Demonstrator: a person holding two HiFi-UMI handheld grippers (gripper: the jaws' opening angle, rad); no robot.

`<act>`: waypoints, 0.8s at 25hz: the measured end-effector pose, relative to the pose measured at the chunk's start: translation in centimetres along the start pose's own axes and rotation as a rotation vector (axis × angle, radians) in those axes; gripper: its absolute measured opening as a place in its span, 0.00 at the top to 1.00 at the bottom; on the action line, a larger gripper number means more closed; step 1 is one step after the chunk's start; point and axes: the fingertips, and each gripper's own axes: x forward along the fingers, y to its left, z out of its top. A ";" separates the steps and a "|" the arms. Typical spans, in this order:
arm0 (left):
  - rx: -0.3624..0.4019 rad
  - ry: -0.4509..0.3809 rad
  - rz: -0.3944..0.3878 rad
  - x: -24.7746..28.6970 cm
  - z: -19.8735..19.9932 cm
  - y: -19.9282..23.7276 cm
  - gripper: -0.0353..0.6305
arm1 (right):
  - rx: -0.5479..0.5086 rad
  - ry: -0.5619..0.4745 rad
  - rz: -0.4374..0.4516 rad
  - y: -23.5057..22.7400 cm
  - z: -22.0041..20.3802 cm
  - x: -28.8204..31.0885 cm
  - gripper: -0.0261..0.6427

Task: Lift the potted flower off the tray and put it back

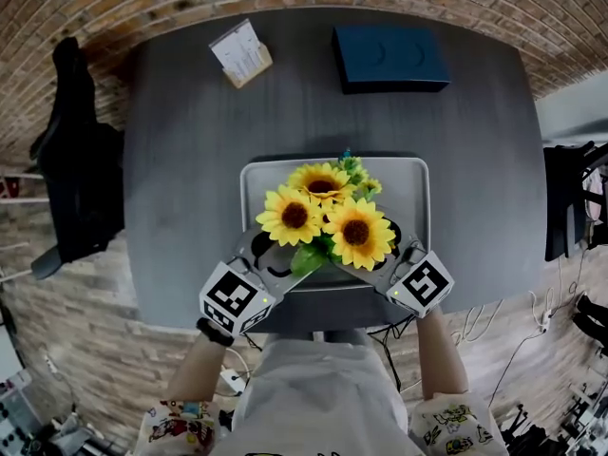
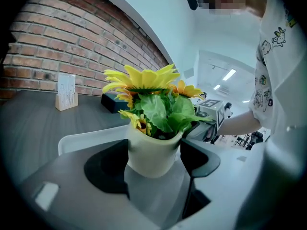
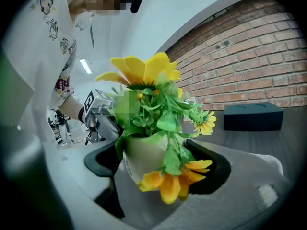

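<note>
The potted flower (image 1: 323,215), yellow sunflowers in a cream pot (image 2: 152,158), is over the near half of the grey tray (image 1: 410,183). My left gripper (image 1: 283,260) comes in from the near left and is shut on the pot, one black jaw against each side. From the near right, my right gripper (image 1: 380,255) grips the same pot (image 3: 140,158) between its jaws. The blooms hide the pot in the head view. Whether the pot's base touches the tray cannot be told.
The tray lies near the front edge of a dark grey table (image 1: 190,179). At the back stand a dark blue box (image 1: 389,57) and a small card holder (image 1: 240,52). A black chair (image 1: 71,150) is at the left, with a brick wall behind.
</note>
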 end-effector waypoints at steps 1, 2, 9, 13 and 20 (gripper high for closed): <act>-0.001 0.002 0.000 0.1 -0.2 0.0 0.42 | 0.004 0.003 -0.002 -0.1 -0.3 0.0 0.35; -0.002 0.003 0.001 0.3 -0.4 0.0 0.42 | 0.008 0.006 -0.003 -0.1 -0.5 0.0 0.35; 0.011 0.018 0.014 1.2 -1.1 0.0 0.42 | -0.010 0.020 0.016 -0.6 -1.5 -0.1 0.35; 0.030 0.036 0.025 1.3 -1.8 0.0 0.42 | 0.007 0.041 0.019 -0.4 -2.3 -0.1 0.35; 0.069 0.025 0.045 1.3 -1.7 0.1 0.42 | -0.007 0.036 0.028 -0.3 -2.6 -0.1 0.35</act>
